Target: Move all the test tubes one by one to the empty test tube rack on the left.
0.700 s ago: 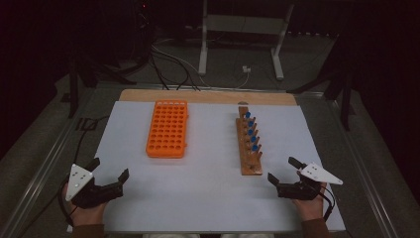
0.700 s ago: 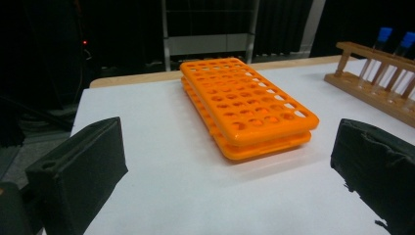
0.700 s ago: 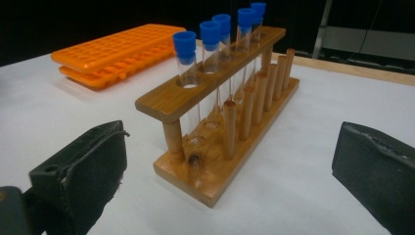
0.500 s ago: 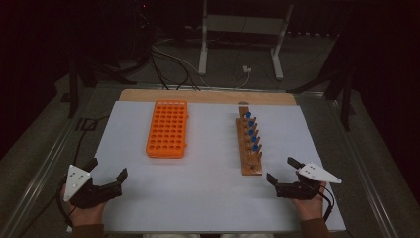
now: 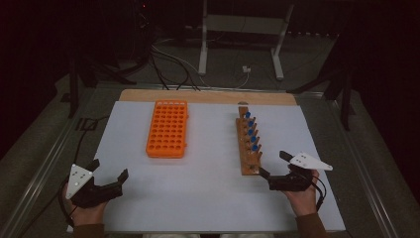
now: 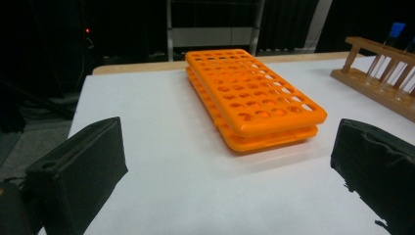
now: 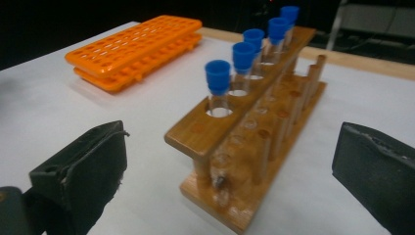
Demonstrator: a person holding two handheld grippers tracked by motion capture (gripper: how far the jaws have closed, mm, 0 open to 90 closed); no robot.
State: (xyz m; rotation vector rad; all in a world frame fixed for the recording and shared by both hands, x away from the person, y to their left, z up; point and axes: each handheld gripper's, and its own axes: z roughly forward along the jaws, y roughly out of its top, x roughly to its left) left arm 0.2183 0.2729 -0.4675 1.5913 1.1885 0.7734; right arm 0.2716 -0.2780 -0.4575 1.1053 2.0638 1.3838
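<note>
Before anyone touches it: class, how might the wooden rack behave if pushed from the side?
The wooden rack looks stiff, but it is long and narrow, so it may tip. Its capped tubes stand upright in holes and look fragile, so they could rattle or break.

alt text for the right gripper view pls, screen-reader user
A wooden test-tube rack stands on a white table surface just ahead of the open right gripper, with five blue-capped tubes upright in its top row. An empty orange tube rack lies farther back to the left. The gripper's two black jaws stand wide apart at the bottom corners, holding nothing.
</note>
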